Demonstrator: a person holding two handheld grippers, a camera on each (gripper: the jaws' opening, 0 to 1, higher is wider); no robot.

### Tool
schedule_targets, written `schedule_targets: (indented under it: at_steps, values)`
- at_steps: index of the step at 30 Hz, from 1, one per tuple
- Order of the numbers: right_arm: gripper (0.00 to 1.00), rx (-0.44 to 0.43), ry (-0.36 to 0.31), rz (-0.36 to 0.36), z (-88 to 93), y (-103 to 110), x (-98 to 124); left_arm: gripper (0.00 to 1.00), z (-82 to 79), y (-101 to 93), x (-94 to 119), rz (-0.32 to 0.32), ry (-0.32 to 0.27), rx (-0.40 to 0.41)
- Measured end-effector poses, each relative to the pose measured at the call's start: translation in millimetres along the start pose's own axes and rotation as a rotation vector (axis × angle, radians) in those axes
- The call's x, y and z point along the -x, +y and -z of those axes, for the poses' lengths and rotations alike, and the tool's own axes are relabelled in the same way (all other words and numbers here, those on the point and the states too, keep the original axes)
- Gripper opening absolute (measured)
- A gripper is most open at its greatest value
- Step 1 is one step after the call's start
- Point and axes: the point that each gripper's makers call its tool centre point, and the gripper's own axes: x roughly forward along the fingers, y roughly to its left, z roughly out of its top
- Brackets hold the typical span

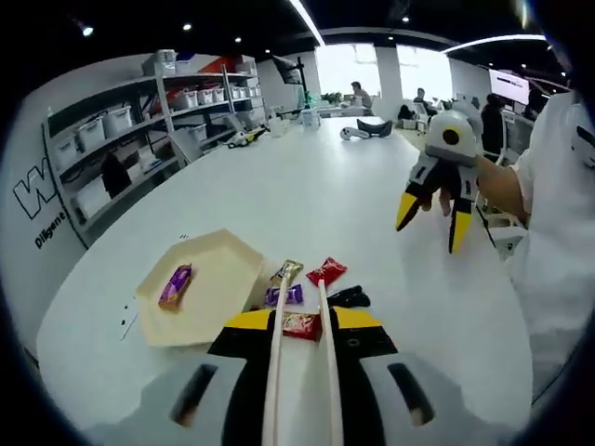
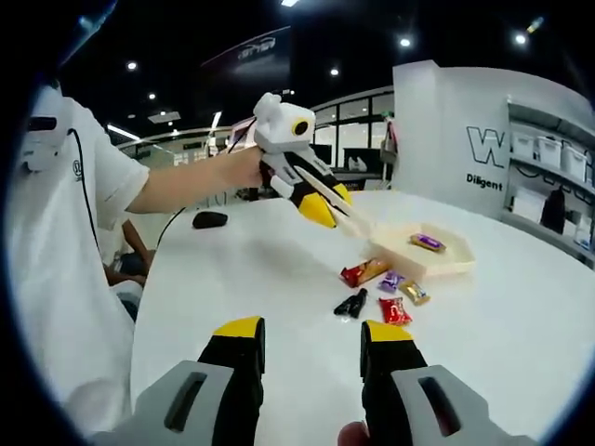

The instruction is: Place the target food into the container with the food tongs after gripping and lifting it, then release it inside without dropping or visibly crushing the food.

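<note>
My left gripper (image 1: 304, 321) is shut on a pair of pale food tongs (image 1: 275, 362). Their two arms stand slightly apart, with nothing between the tips, over a cluster of wrapped candies on the white table: a gold one (image 1: 288, 271), a purple one (image 1: 284, 295), two red ones (image 1: 326, 271) (image 1: 300, 325) and a black one (image 1: 349, 297). Left of them sits a cream hexagonal tray (image 1: 218, 269) holding a purple candy (image 1: 175, 285). My right gripper (image 2: 311, 339) is open and empty, held in the air (image 1: 429, 232) to the right of the candies. The right gripper view shows the left gripper (image 2: 327, 203), tongs (image 2: 351, 219), tray (image 2: 446, 267) and candies (image 2: 394, 310).
Shelves with white bins (image 1: 112, 121) line the wall at the left. The person's white sleeve (image 1: 558, 186) is at the right table edge. A dark object (image 2: 210, 219) lies farther along the table. Other people sit at the far end (image 1: 358, 93).
</note>
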Motion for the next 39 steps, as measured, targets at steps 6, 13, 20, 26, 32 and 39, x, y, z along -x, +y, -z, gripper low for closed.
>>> schedule_targets:
  at_steps: [6, 13, 20, 26, 32, 39]
  values:
    - [0.36, 0.0, 0.0, -0.003, -0.3, 0, -2, 0.21, 6.4, -3.8, -2, -0.009, 0.017, 0.013]
    - [0.36, -0.005, 0.003, -0.004, 1.5, -1, -3, 0.21, 9.7, -7.2, -6, -0.02, 0.029, 0.013]
    - [0.36, -0.009, 0.006, -0.006, 3.4, -1, -5, 0.21, 15.2, -13.2, -21, -0.017, 0.039, 0.023]
    - [0.36, -0.013, 0.007, -0.005, 4.7, -2, -5, 0.21, 19.6, -14.2, -29, -0.017, 0.049, 0.042]
    - [0.36, -0.017, 0.006, -0.005, 6.3, -2, -5, 0.21, 26.4, -12.0, -33, -0.022, 0.067, 0.044]
    - [0.36, -0.019, 0.007, -0.005, 7.5, -2, -5, 0.21, 34.0, -8.3, -33, -0.031, 0.085, 0.054]
